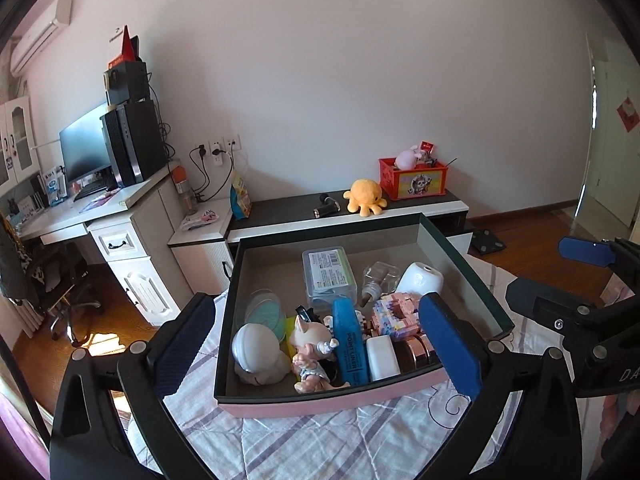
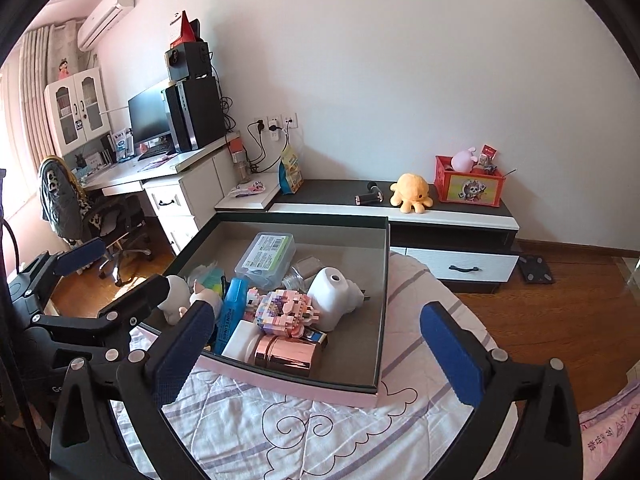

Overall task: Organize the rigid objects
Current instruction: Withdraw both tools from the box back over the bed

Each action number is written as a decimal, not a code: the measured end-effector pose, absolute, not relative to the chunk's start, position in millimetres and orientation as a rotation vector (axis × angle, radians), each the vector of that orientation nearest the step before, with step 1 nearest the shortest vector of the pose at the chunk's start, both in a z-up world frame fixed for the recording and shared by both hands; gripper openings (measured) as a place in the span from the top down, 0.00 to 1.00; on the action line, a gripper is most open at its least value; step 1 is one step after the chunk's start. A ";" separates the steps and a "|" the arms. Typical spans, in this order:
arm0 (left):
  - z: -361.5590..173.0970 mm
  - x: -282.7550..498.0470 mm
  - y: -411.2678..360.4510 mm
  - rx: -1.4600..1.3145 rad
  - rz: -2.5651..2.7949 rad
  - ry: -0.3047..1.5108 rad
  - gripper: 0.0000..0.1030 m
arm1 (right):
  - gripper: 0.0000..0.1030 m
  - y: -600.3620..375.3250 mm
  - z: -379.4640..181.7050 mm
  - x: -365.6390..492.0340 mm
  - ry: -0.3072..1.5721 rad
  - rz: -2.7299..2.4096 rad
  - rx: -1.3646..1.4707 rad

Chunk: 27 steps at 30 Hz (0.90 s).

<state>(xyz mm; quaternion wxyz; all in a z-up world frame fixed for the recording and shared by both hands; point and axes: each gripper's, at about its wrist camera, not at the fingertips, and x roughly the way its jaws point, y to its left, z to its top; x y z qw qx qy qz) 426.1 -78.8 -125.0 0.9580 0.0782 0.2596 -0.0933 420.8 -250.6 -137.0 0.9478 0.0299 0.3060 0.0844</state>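
The box [image 1: 328, 398] sits on the bed's checked quilt [image 1: 320, 440] with its pink front wall toward both claws, and everything the task concerns already lies inside it, crowded against that front wall and its left corner. The left gripper [image 1: 316, 344] is spread as wide as it goes and holds nothing; its two blue pads frame the box's front-left portion from above and just short of the wall, touching no object. The right gripper [image 2: 320, 348] is equally wide and equally empty, hanging over the front edge nearer the box's right half, where the floor of the box is bare.

The relation that matters: the pile lies ahead of and below both claws, past the front wall, so any reach means going over that wall and down. The blue marker [image 1: 351, 344] (lettered down its length) lies with its long axis running front to back, roughly along the left claw's pointing line, so the left pads would close across its narrow width without a wrist turn. The rose-gold canister [image 2: 285, 354] lies on its side against the front wall, long axis along that wall, and is closer to the right claw. The white dome [image 1: 256, 346] and the pig figurine [image 1: 310, 342] sit nearest the left claw, in the front-left corner.
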 end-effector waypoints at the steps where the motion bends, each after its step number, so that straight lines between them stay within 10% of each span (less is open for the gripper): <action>1: -123.9 423.3 -80.0 0.159 -0.190 0.526 0.00 | 0.00 -251.6 -136.6 418.9 0.623 0.168 0.059; 27: -50.7 271.1 -54.5 0.072 -0.169 0.319 0.00 | 0.00 -233.5 -64.3 279.6 0.434 0.141 0.044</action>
